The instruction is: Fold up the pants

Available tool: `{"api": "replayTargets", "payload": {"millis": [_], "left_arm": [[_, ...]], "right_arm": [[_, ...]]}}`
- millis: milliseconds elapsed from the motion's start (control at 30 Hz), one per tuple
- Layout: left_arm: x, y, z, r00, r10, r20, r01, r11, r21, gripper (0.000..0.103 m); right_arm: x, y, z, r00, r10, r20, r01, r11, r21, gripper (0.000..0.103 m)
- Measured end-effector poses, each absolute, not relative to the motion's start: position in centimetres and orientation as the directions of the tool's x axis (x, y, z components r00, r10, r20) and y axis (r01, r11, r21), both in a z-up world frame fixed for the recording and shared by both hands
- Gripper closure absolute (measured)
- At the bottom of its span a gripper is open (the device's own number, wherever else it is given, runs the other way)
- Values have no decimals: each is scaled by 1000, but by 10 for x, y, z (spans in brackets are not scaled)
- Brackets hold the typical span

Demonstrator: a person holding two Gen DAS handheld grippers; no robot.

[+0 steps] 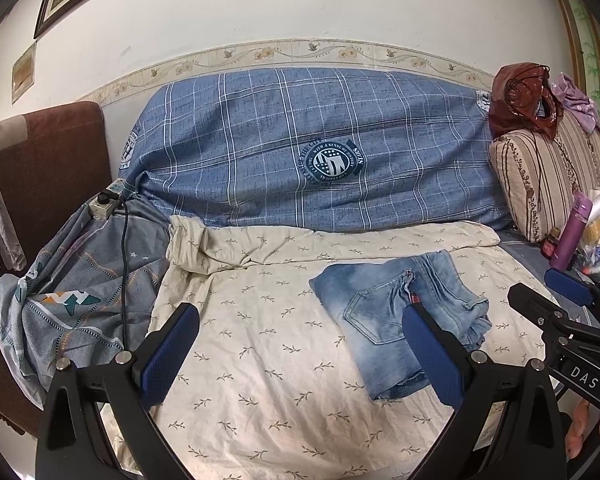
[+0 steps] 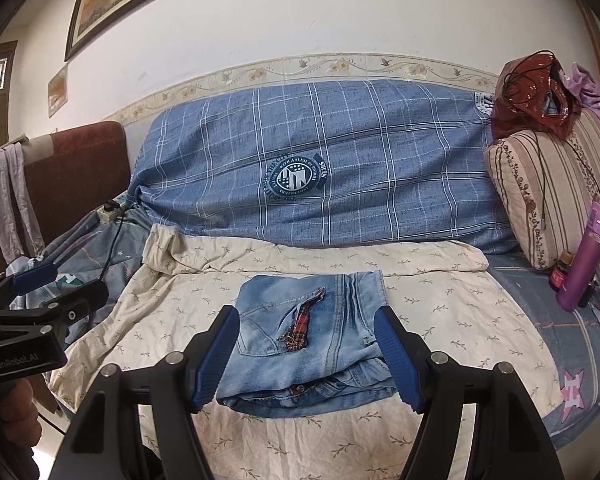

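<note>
Folded light-blue denim pants lie flat on cream leaf-print sheet, red plaid patch up, before blue checked cushion whose crest reads "WITH A SENSE OF HISTORY"; left gripper spread wide, empty, body marked "GenRobot.AI"; right gripper wide, straddling pants without pressing, marked "DAS".

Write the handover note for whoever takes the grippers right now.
Left gripper: open, empty, held over the cream leaf-print sheet, left of the jeans.
Right gripper: open, empty, jaws either side of the jeans, not pressing on them.
Jeans: folded into a compact bundle on the sheet, back pocket and plaid patch facing up.
Done: the folding looks finished.
Left: probably only a tidy of the layered edge nearest the right gripper, if wanted.
</note>
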State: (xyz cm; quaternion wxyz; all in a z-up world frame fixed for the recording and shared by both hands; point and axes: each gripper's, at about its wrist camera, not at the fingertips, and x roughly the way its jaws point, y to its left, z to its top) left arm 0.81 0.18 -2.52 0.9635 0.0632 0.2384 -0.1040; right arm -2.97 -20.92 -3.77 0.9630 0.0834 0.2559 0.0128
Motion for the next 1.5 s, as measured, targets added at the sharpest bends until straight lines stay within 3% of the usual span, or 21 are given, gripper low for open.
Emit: {"api": "replayTargets", "payload": {"millis": [1500], "left_arm": [[17,21,-30,865,-171,-471,213,976,37,2]], "right_arm": [[-19,-187,-38,859,58,-509,1,993,115,30]]}}
